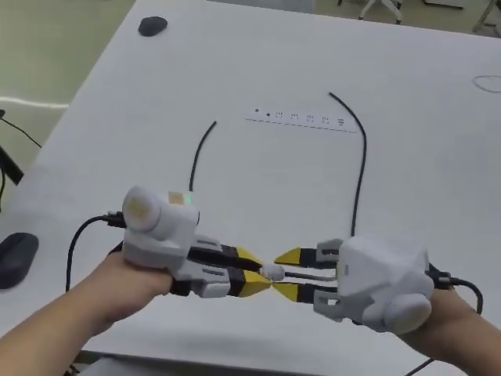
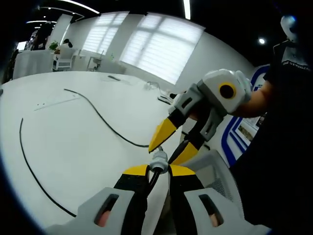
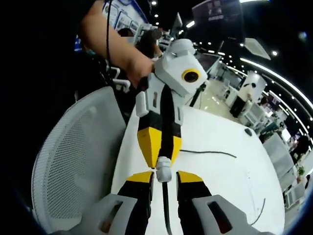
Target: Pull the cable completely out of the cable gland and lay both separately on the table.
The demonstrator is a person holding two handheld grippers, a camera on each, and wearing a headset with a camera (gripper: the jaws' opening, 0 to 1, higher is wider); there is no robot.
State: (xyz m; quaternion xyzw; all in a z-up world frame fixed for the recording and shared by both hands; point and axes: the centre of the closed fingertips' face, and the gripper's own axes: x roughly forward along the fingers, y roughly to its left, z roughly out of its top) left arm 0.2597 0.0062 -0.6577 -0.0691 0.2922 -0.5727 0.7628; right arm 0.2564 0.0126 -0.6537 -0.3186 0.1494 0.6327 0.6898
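Note:
My left gripper [image 1: 262, 278] points right and is shut on the small grey cable gland [image 1: 272, 272], held at its yellow tips above the table's near edge. In the left gripper view the gland [image 2: 158, 160] sits between the tips with a black cable running back between the jaws. Facing it, my right gripper [image 1: 286, 274] is open, one jaw on each side of the gland. The right gripper view shows the gland [image 3: 164, 169] between the spread tips and a thin black cable [image 3: 165, 205] running back toward the camera. The left gripper [image 3: 159, 147] stands just beyond.
On the white table [image 1: 258, 70] lie a short black cable [image 1: 202, 153], a long black cable [image 1: 360, 157] and a white power strip [image 1: 301, 119]. A dark mouse [image 1: 153, 26] sits far back, another [image 1: 16, 258] at the left. A white mesh chair [image 3: 73, 161] stands below.

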